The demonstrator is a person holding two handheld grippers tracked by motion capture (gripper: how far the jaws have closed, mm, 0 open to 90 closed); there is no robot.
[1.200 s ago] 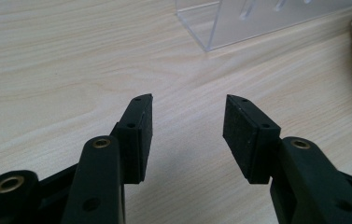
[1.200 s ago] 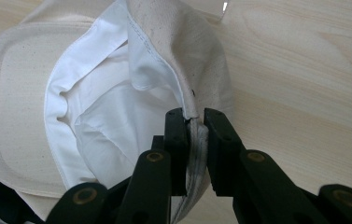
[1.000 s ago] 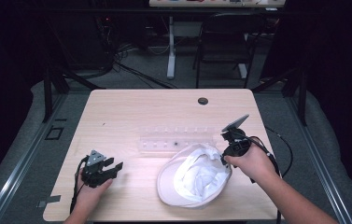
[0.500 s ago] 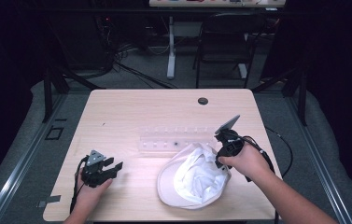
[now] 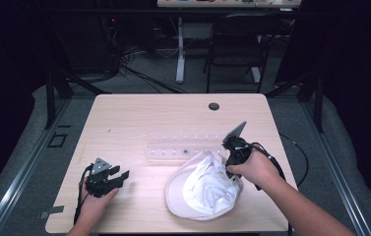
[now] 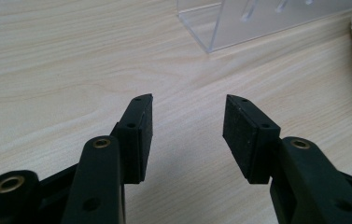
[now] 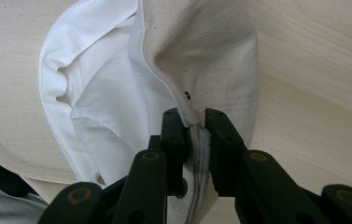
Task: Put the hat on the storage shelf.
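The right hand-held gripper [image 7: 193, 119] pinches the rim of the one white cap [image 5: 200, 189], which lies upside down on the tabletop [image 5: 139, 118] below it. That thin hold could slip if pulled. The left hand-held gripper [image 6: 187, 135] rests released and empty, well apart. One clear rack [image 5: 185, 146] stands just beyond the cap.

A dim lab or recording workspace: beyond the right tool [image 5: 232, 147], past the pale wooden desk [image 5: 139, 118], stand a black chair [image 5: 234, 46] and a second desk's white leg [image 5: 179, 51] amid tangled floor cables [image 5: 134, 69] on grey carpet [image 5: 340, 142].
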